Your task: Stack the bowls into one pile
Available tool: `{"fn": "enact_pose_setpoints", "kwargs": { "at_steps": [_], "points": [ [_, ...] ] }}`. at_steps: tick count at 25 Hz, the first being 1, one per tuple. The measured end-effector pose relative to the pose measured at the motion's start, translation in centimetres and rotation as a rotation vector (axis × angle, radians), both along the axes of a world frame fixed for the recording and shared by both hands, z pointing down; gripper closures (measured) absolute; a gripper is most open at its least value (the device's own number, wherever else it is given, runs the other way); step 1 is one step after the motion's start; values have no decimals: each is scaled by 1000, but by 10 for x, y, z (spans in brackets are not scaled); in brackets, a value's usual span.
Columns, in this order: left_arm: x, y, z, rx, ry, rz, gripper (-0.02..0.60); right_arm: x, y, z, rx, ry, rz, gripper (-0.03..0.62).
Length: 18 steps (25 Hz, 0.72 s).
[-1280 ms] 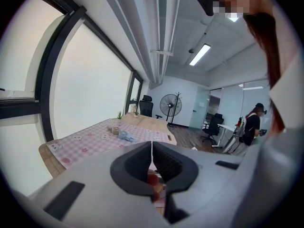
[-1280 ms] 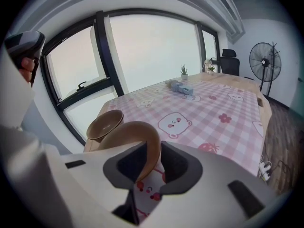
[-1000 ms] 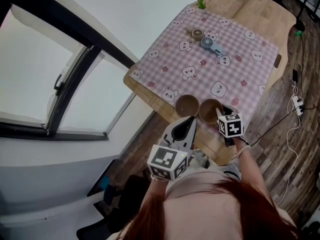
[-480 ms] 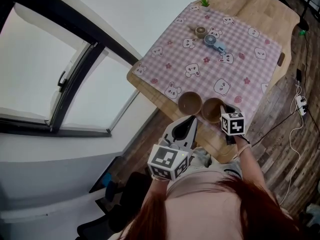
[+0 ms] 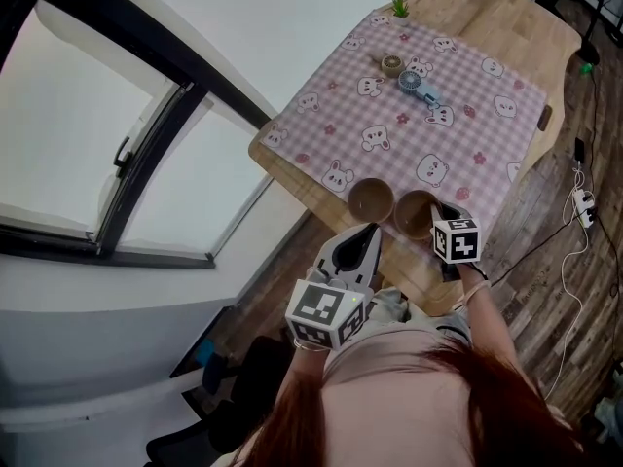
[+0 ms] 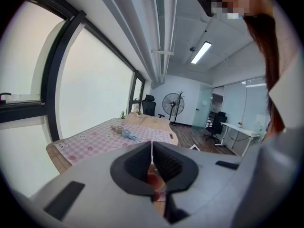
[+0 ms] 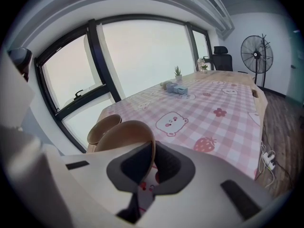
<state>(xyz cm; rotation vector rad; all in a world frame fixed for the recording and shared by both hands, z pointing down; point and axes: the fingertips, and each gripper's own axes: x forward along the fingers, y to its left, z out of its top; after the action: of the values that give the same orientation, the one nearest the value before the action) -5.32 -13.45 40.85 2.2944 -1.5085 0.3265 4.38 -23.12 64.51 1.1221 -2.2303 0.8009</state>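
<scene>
Tan bowl (image 7: 124,133) rim sits between right gripper (image 7: 152,156) jaws, closing on it; left gripper (image 6: 152,158) clenched empty (second bowl (image 5: 371,199) alongside).

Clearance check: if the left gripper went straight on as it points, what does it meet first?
Probably the left bowl by the near edge of the table: in the head view the left gripper, jaws shut, points at it. Depth is unclear; it may hit the table edge first.

Brown bowl (image 5: 370,199), upright on checked cloth (image 5: 467,115), second brown bowl (image 5: 415,213) just beside it
</scene>
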Motion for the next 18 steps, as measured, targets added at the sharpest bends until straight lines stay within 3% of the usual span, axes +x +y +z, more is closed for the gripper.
{"fn": "enact_pose_setpoints", "kwargs": {
  "at_steps": [18],
  "points": [
    [-13, -1, -10, 44, 26, -24, 569, -3, 2, -35, 55, -24, -16, 580]
  ]
}}
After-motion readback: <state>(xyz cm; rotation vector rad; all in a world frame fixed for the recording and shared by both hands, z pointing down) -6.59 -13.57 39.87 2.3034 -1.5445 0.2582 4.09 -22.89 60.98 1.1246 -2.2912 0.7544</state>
